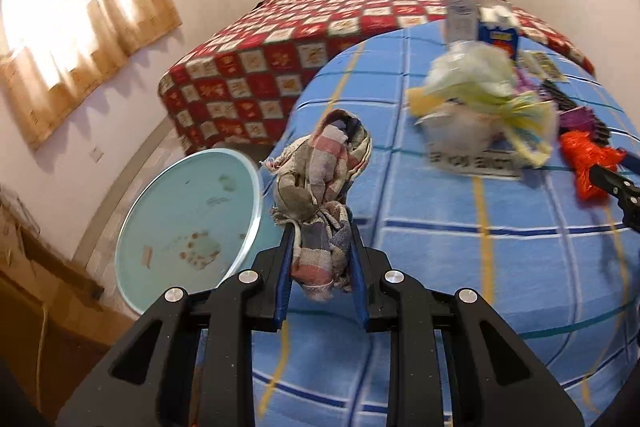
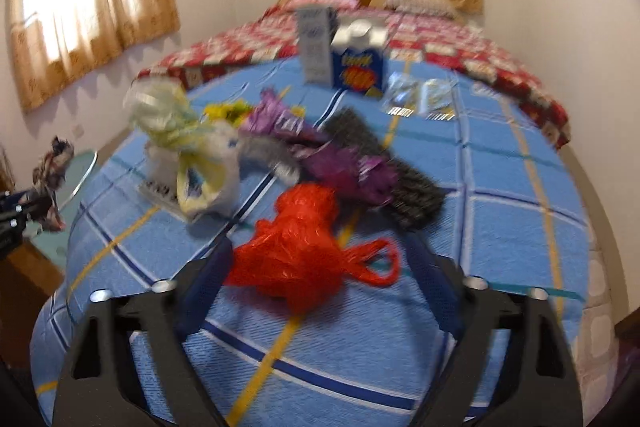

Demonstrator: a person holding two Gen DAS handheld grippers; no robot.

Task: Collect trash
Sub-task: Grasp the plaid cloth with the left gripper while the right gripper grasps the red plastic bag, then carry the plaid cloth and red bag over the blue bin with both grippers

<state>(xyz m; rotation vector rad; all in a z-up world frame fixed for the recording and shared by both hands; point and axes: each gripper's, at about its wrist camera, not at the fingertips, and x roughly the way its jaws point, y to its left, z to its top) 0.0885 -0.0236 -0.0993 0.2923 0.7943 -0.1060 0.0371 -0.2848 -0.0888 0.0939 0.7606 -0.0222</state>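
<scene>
We hold a crumpled checked rag (image 1: 320, 195) in the left claw (image 1: 320, 259), jaws narrow and pressed on the cloth, over the blue blanket (image 1: 460, 267) edge beside a round glass top (image 1: 188, 219). The orange plastic bag (image 2: 296, 255) lies directly between the right claw (image 2: 320, 267) fingers, its handle loop trailing right. Those jaws stand half open; contact cannot be confirmed through blur.
</scene>
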